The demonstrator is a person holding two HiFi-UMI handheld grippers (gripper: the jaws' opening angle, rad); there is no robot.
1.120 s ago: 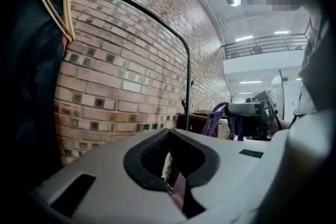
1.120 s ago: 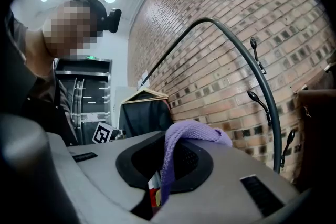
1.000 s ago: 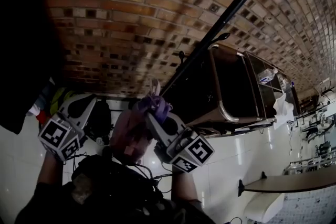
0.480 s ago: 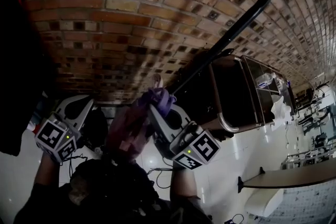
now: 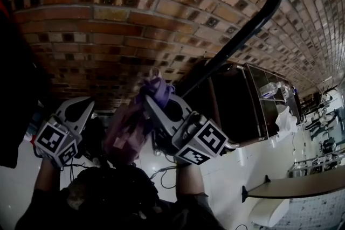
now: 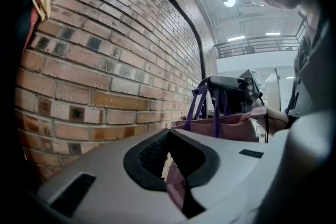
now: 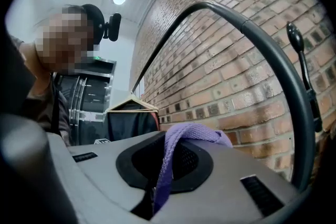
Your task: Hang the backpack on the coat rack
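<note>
- right gripper (image 7: 163,161) clamped on the purple strap (image 7: 169,157), left gripper (image 6: 170,153) pinching the pink backpack (image 5: 127,134)
- black rack (image 5: 253,24) just ahead, brick wall (image 5: 135,19) behind it, hung coat (image 7: 131,119) off left

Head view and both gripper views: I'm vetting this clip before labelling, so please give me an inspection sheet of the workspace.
Surface: no table; glossy white floor below.
Job's things: pink backpack held up beside the wall, purple strap raised; black coat rack bar curves above, strap not yet on it.
Clutter: dark garment on a wooden hanger.
Grippers: left gripper jaws shut on backpack fabric; right gripper jaws shut on the strap.
Cables: thin dark cables on the floor.
Surroundings: brick wall; dark glass-fronted cabinet.
</note>
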